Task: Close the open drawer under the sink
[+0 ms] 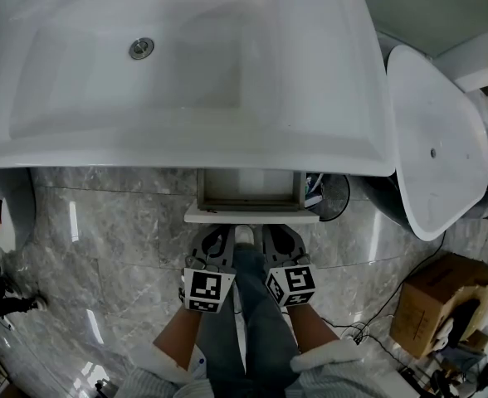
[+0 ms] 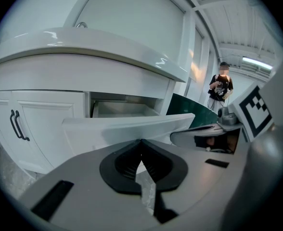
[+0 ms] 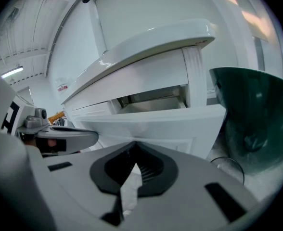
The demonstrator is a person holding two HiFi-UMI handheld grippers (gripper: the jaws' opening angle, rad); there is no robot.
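Under the white sink a white drawer stands pulled out, and its grey inside looks bare. My left gripper and right gripper hang side by side just in front of the drawer front, tips towards it. Both are shut with nothing between the jaws. In the left gripper view the left gripper points at the drawer front from slightly below. The right gripper likewise faces the drawer front in the right gripper view. Whether either tip touches the panel I cannot tell.
A dark green bin stands right of the cabinet. A white oval basin leans further right, with a cardboard box and cables on the marble floor. Cabinet door with black handles left of the drawer. A person stands far off.
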